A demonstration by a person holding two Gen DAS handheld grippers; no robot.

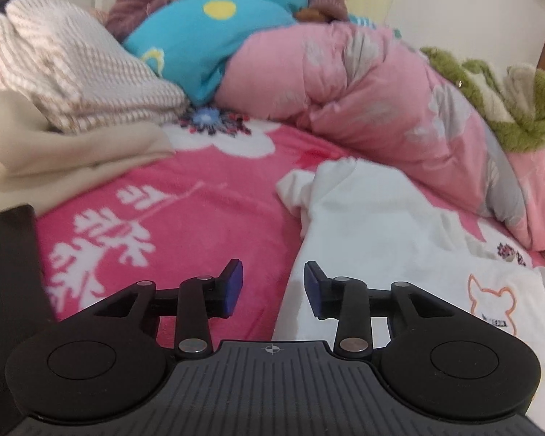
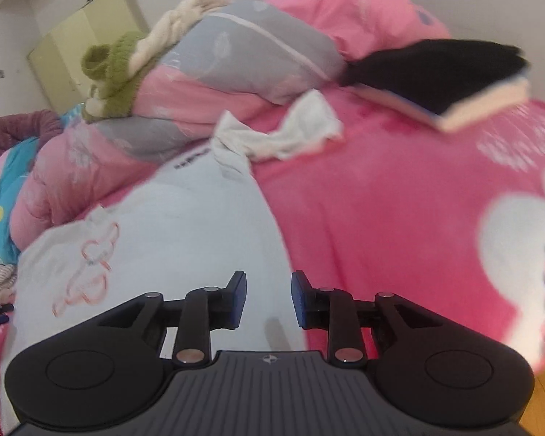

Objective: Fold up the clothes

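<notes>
1. A white T-shirt [image 1: 392, 229], soft cotton with an orange cat outline on it, lies on the fleecy pink flowered bed blanket [image 1: 185, 196].
2. Its long axis runs near to far; a crumpled sleeve [image 2: 283, 134] trails at the far end.
3. The left gripper [image 1: 273, 289] and the right gripper [image 2: 269, 298] stand apart, holding nothing.
4. A puffy pink quilt [image 1: 363, 87] lies beyond.

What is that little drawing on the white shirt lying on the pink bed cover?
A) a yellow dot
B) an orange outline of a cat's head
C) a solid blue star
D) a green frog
B: the white shirt, spread on the pink bed cover, carries a thin orange outline of a cat's head with two pointed ears, seen in the left wrist view.
</notes>
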